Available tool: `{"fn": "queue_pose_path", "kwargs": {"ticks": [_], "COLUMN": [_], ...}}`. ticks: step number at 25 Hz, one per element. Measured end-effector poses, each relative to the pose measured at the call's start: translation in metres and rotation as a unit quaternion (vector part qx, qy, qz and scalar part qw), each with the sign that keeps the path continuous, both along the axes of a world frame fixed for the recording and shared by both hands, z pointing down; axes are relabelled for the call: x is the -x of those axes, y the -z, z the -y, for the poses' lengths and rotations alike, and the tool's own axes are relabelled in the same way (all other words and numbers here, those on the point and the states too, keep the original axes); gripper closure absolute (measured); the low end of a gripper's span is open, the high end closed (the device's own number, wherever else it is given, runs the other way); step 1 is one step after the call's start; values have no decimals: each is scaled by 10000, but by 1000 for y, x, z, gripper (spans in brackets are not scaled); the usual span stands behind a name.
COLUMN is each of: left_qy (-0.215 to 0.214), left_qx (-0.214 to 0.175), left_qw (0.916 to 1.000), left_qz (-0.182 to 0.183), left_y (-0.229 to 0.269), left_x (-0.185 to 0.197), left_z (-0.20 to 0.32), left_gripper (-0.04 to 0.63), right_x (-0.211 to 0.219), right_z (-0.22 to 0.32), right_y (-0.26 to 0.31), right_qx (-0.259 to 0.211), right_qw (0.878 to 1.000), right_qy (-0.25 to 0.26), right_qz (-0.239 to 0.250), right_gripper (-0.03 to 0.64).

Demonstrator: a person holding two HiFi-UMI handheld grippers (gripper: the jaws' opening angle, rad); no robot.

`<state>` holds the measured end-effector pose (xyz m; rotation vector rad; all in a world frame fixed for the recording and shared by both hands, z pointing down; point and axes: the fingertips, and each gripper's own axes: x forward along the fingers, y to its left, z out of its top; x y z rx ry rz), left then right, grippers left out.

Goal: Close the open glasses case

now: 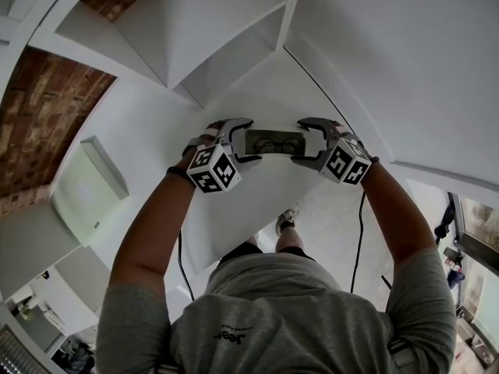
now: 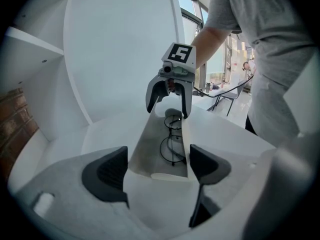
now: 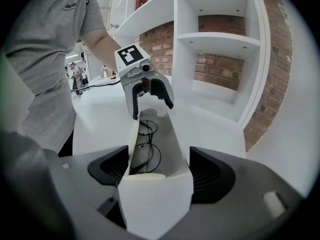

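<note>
White shelving [image 3: 215,34] with brick behind rises past the white table [image 3: 215,121] where the glasses case [image 1: 273,141] lies open, the glasses [image 3: 145,156] inside. You are at the approach step: your left gripper [image 1: 245,140] straddles one end of the case and your right gripper [image 1: 302,141] the other. Both sets of jaws are spread wide, with the pads right beside the walls and gripping nothing. Next, I judge, you need to squeeze evenly from both ends so the two walls fold together without pinching the frames.

White glasses case [image 3: 155,194], black glasses [image 3: 145,141], red-brown brick wall [image 3: 220,66]
</note>
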<state>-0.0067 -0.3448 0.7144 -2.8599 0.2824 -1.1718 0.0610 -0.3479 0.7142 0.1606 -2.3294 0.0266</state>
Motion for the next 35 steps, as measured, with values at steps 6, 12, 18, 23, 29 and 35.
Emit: {"fn": "queue_pose_path", "kwargs": {"ticks": [6,12,18,23,29,35], "left_qy": [46,173,256,302,174,196], "left_qx": [-120,-310,-420,-529,-616,-497], "left_qw": [9999,9994,9987,9979,9970,9971], "left_qz": [25,53,136,210,428,551], "left_y": [1,2,2,3,1,0], "left_x": [0,0,1,0,-2,-4], "left_z": [-2,-6,-10,-12,-21,-22], "left_gripper": [213,244,267,287,361,385], "right_x": [0,-2,-1,-3,-2,-3], "right_z": [-2,-6,-10,-13,-23,-26], "right_y": [2,4,5,6,4,2], "right_qx": [-114,-344,-507,-641,-791,-848], "right_qw": [9999,9994,9986,9977,9963,9955], "right_qy": [-11,-71,-126,-203,-162,-198], "right_qz": [20,-28,-74,-119,-288,-384], "right_gripper": [239,267,293,313,373,367]}}
